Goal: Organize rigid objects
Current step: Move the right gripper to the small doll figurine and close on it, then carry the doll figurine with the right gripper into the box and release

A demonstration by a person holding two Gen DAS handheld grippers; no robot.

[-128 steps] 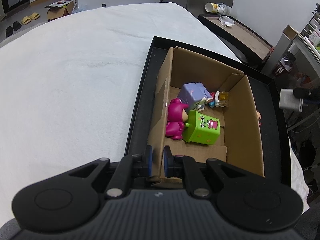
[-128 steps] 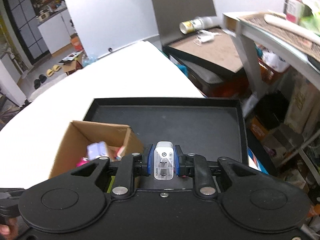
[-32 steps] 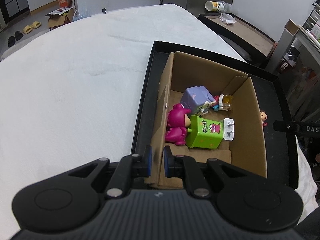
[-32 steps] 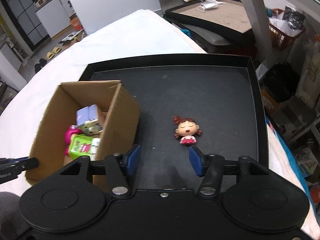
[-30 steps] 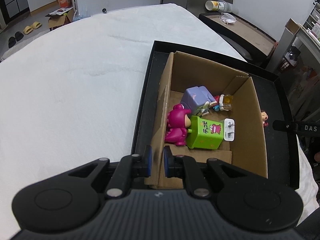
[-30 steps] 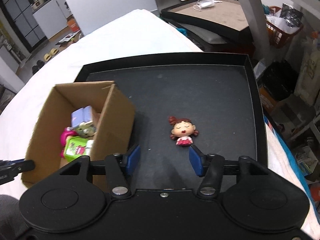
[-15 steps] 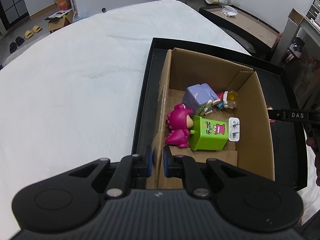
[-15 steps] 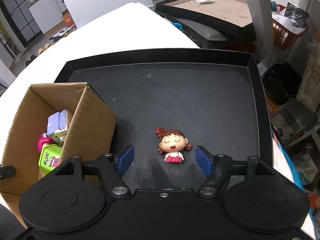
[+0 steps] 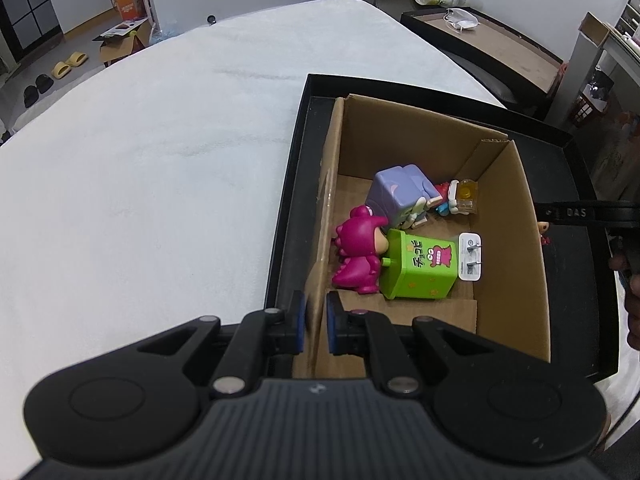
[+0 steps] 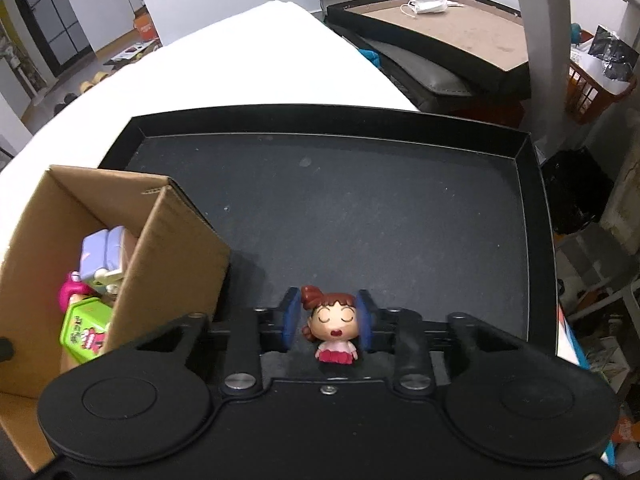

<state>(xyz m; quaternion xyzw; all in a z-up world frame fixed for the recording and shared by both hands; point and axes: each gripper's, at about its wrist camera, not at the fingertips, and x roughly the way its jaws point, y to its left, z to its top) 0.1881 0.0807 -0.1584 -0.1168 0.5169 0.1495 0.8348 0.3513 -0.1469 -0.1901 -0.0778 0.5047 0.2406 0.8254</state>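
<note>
Right wrist view: right gripper [image 10: 328, 322] is down on the black tray [image 10: 400, 208] with the little doll figurine [image 10: 335, 330] between its blue pads; jaws have just been closing and now pinch the doll's big head from both sides, red hair bun poking up beside the left pad. Doll stands upright on the tray floor, just right of the cardboard box [image 10: 176, 264], not lifted yet as far as I can tell. Left wrist view: left gripper [image 9: 316, 326] is pressed together on the box's near-left wall, cardboard edge clamped between the pads, looks like it steadies the box. Inside the box: magenta dinosaur figure [image 9: 358, 256], green block toy [image 9: 416, 268] leaning against it, purple cube toy [image 9: 400, 196] behind, a small red-white-blue figure with a yellow part [image 9: 456, 198] near the far corner, white charger plug [image 9: 470, 262] flat on the floor beside the green block. Doll just peeks past the box's right wall in this view [image 9: 543, 232], with the right gripper's finger crossing above it. White cloth-covered table [image 9: 140, 180] under the tray. Step in hand, my read: grasp on the last loose item, everything else is already boxed. Next move calls for a straight lift clear of the box's right wall, carry left over the opening, release into the free floor near the charger. Risk: round head could slip or twist in the pads.
</note>
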